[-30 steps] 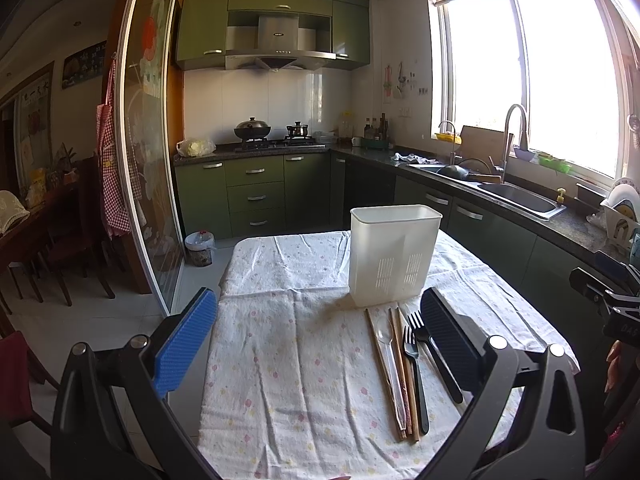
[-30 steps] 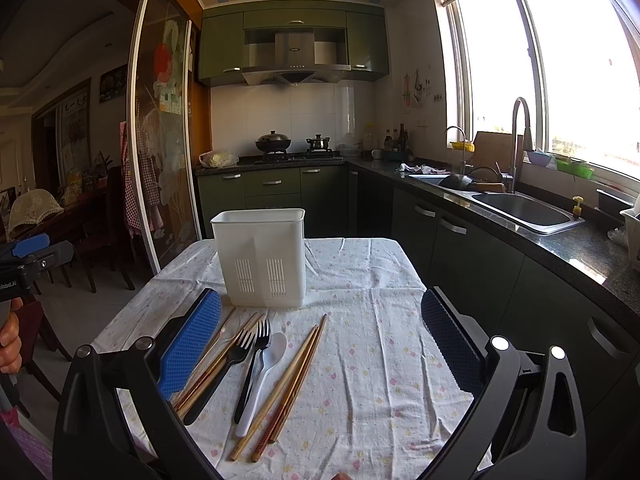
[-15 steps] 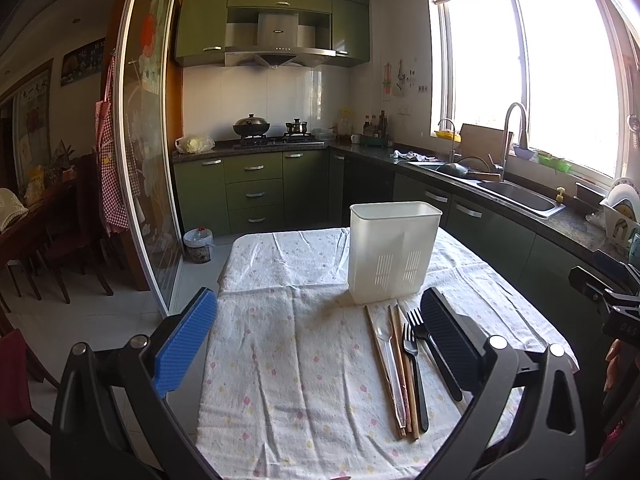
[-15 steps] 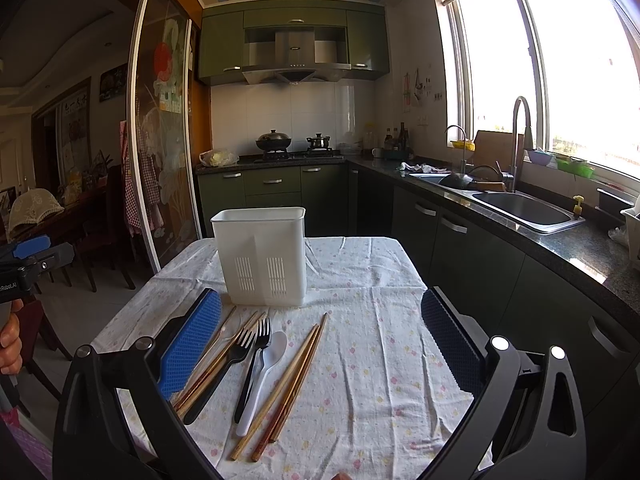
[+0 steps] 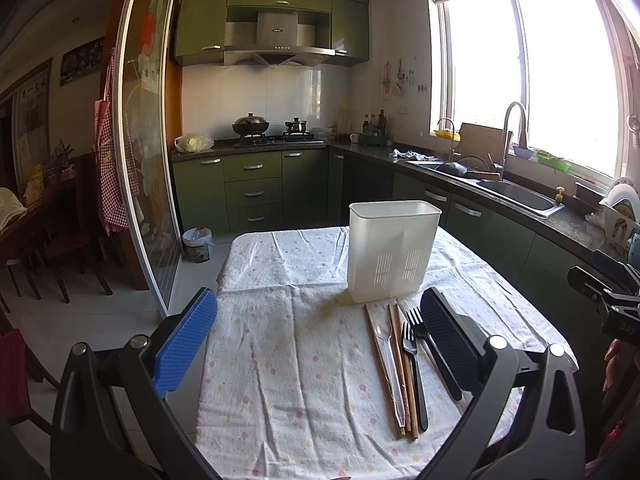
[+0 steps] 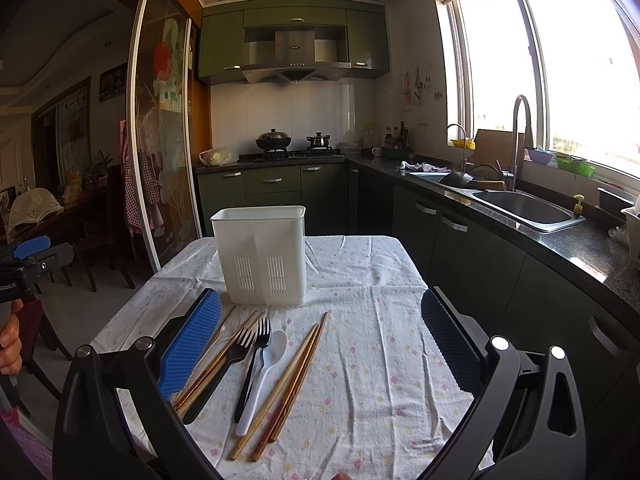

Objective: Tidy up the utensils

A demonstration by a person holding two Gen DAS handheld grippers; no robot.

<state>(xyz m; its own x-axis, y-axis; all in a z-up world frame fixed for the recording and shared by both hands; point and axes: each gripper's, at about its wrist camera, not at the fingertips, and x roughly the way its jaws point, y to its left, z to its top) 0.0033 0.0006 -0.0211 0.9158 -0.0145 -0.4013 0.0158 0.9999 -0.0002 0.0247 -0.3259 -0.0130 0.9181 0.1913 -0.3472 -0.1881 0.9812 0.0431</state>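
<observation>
A single white rectangular plastic utensil holder (image 6: 262,255) was seen standing upright on a table covered by a white floral cloth (image 6: 372,360). In front of that holder, utensils were laid flat on the cloth: two black plastic forks (image 6: 251,354), one white plastic spoon (image 6: 266,372), one clear plastic spoon (image 5: 389,350), and wooden chopsticks, of which one pair (image 6: 290,380) lay to the right of the white spoon and at least one more pair (image 6: 216,360) to the left of the forks. The left gripper (image 5: 320,344) and the right gripper (image 6: 322,344) were each held spread wide above the cloth, nothing being gripped.
</observation>
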